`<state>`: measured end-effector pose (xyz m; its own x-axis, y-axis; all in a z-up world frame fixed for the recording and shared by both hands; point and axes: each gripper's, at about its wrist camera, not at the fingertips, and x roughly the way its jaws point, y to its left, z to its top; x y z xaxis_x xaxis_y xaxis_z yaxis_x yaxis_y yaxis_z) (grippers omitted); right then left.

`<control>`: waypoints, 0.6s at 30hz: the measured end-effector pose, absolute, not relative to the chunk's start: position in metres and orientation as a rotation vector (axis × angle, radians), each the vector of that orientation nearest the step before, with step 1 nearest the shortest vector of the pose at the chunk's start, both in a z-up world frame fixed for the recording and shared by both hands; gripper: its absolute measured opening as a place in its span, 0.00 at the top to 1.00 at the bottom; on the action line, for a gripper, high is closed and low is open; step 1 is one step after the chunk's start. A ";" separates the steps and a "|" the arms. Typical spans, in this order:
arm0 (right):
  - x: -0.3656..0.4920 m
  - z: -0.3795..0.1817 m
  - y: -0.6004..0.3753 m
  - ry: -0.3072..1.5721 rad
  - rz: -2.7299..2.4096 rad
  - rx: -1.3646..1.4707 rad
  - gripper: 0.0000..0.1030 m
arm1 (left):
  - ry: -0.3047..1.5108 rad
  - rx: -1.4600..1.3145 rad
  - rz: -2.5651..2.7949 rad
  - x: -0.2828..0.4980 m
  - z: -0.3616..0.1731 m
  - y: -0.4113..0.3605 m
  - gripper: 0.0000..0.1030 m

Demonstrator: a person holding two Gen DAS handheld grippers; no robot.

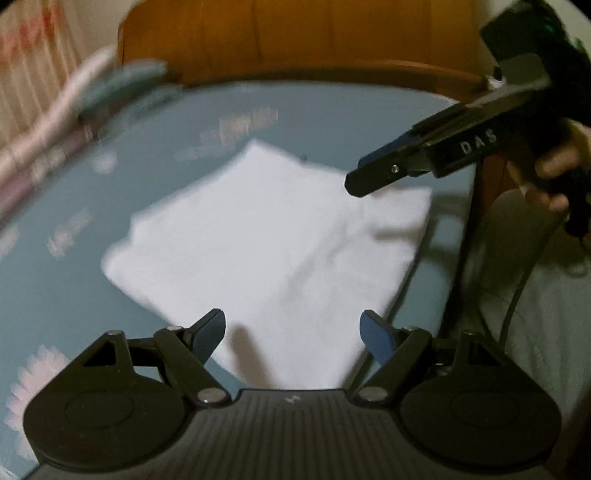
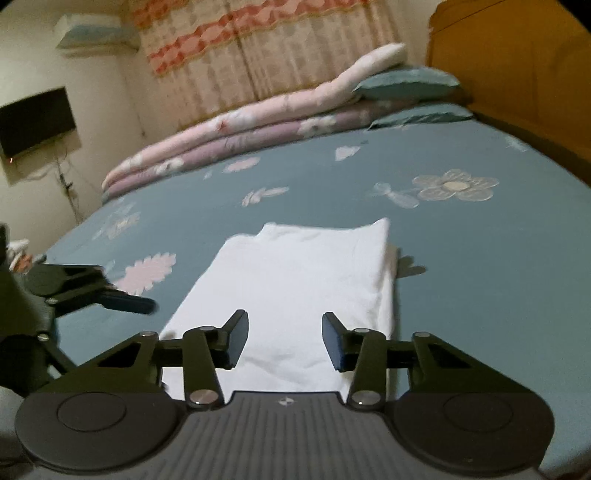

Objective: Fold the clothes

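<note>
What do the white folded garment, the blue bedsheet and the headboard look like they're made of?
The white garment looks like soft matte knit cotton, going by its limp folds and faint creases, though the fibre is uncertain. The bedsheet seems a smooth woven fabric with printed flowers. The headboard looks like orange-brown varnished wood with a slight sheen; it might be veneer.

A home bedroom. Ahead of the right claw stretches a bed under a teal sheet [image 2: 332, 177] printed with pale flowers. Beyond it, far from the claw, lie folded pink and lilac quilts [image 2: 240, 129] and teal pillows [image 2: 406, 85]. A wooden headboard [image 2: 517, 74] rises far right. Behind the bedding hangs a patterned curtain [image 2: 258, 44]. To the far left, a dark television [image 2: 35, 118] (wall-mounted, cables dangling) and an air conditioner [image 2: 96, 35] above it.
</note>
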<state>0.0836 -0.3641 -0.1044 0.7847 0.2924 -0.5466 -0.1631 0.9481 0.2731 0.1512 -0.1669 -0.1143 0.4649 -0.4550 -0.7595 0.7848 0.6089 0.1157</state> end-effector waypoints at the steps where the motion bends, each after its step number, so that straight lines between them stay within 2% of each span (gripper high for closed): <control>1: 0.089 -0.113 -0.364 0.653 0.233 0.212 0.53 | 0.780 0.475 -0.795 0.154 -0.122 -0.164 0.22; 2: 0.093 -0.123 -0.366 0.689 0.213 0.215 0.53 | 0.777 0.464 -0.787 0.153 -0.127 -0.161 0.22; 5: 0.092 -0.146 -0.380 0.733 0.210 0.287 0.64 | 0.799 0.436 -0.785 0.152 -0.123 -0.155 0.20; 11: 0.075 -0.117 -0.378 0.673 0.219 0.258 0.62 | 0.763 0.390 -0.901 0.136 -0.095 -0.154 0.20; 17: 0.076 -0.127 -0.365 0.733 0.223 0.178 0.62 | 0.880 0.366 -0.890 0.134 -0.130 -0.164 0.20; 18: 0.075 -0.135 -0.367 0.761 0.203 0.168 0.64 | 0.878 0.358 -0.892 0.132 -0.129 -0.163 0.20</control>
